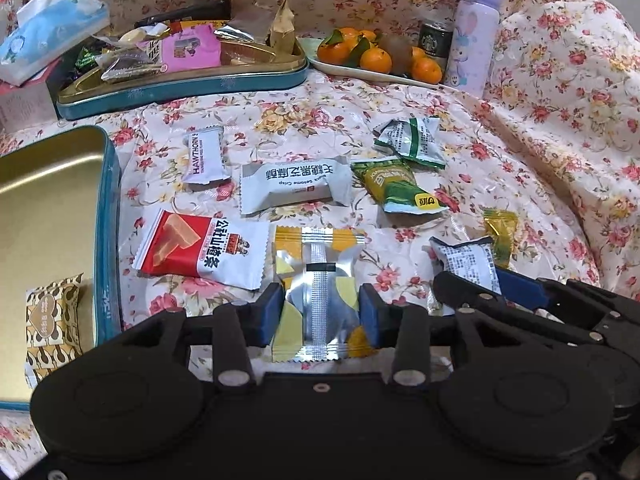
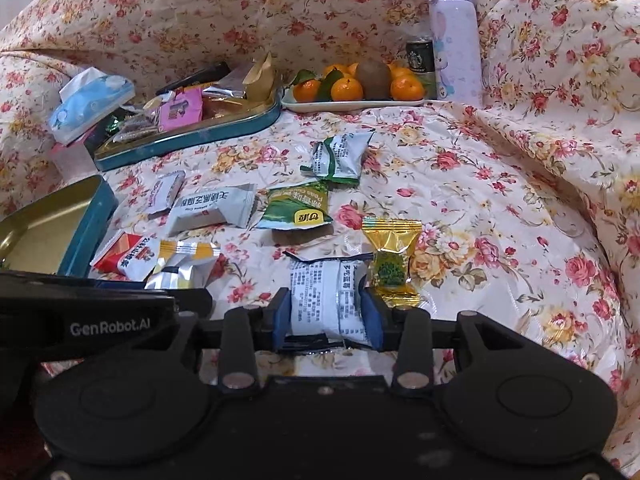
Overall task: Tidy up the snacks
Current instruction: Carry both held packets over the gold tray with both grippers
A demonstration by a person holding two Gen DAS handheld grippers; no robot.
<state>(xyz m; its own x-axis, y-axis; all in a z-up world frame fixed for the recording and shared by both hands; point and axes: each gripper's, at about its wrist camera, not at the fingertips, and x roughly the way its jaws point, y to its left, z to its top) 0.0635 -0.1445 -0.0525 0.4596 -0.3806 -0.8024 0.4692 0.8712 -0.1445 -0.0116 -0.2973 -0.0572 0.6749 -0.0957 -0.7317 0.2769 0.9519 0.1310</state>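
Observation:
My left gripper (image 1: 322,314) is shut on a silver and yellow snack packet (image 1: 320,280) lying on the floral cloth. My right gripper (image 2: 327,314) is shut on a white packet with black print (image 2: 328,296); it also shows in the left wrist view (image 1: 468,264). Loose packets lie ahead: a red and white one (image 1: 200,250), a white sesame crisp one (image 1: 294,186), a Hawthorn one (image 1: 204,156), a green pea crisp one (image 1: 400,188), a green and white one (image 1: 412,140) and a gold candy (image 2: 394,260). An open teal tin (image 1: 108,216) at the left holds one patterned packet (image 1: 52,320).
A teal tin lid (image 1: 192,84) full of snacks sits at the back left beside a tissue pack (image 1: 48,32). A plate of tangerines (image 1: 372,56), a dark can (image 1: 436,38) and a lilac bottle (image 1: 474,32) stand at the back. Floral cloth rises at the right.

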